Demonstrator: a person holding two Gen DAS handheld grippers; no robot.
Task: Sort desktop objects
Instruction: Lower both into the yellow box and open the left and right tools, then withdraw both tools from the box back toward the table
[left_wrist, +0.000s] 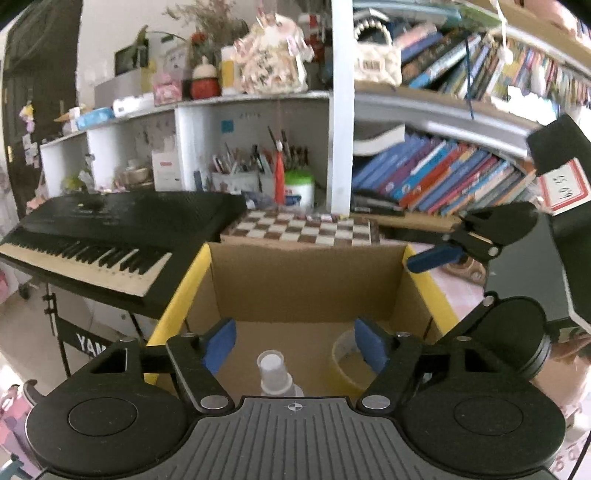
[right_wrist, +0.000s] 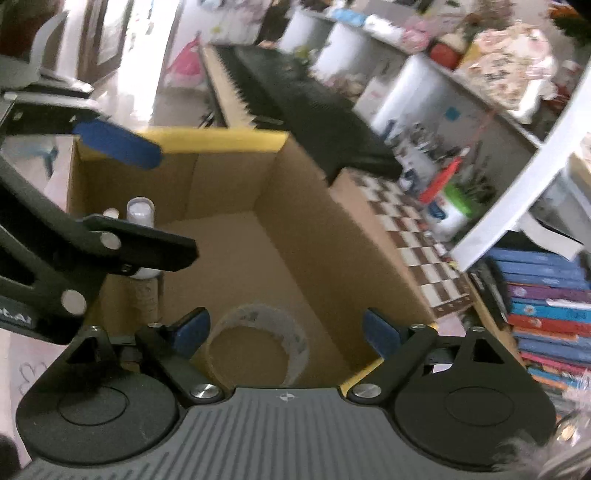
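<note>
An open cardboard box (left_wrist: 192, 280) with yellow-edged flaps fills the middle of both views. Inside it a clear-capped spray bottle (left_wrist: 275, 371) stands upright, and a roll of clear tape (left_wrist: 341, 356) lies flat beside it. My left gripper (left_wrist: 295, 343) hangs open above the bottle, blue pads well apart and touching nothing. In the right wrist view, my right gripper (right_wrist: 286, 330) is open over the tape roll (right_wrist: 258, 317), pads clear of it. There the bottle (right_wrist: 140, 212) shows between the left gripper's fingers (right_wrist: 118, 142). The right gripper's blue pad (left_wrist: 436, 258) reaches over the box's right flap.
A black keyboard piano (left_wrist: 110, 229) on a stand sits left of the box (right_wrist: 221, 138). Behind the box lies a chessboard (left_wrist: 303, 229), then a white jar with a green lid (left_wrist: 299, 184) and pen holders. Shelves of leaning books (left_wrist: 443, 181) run along the right.
</note>
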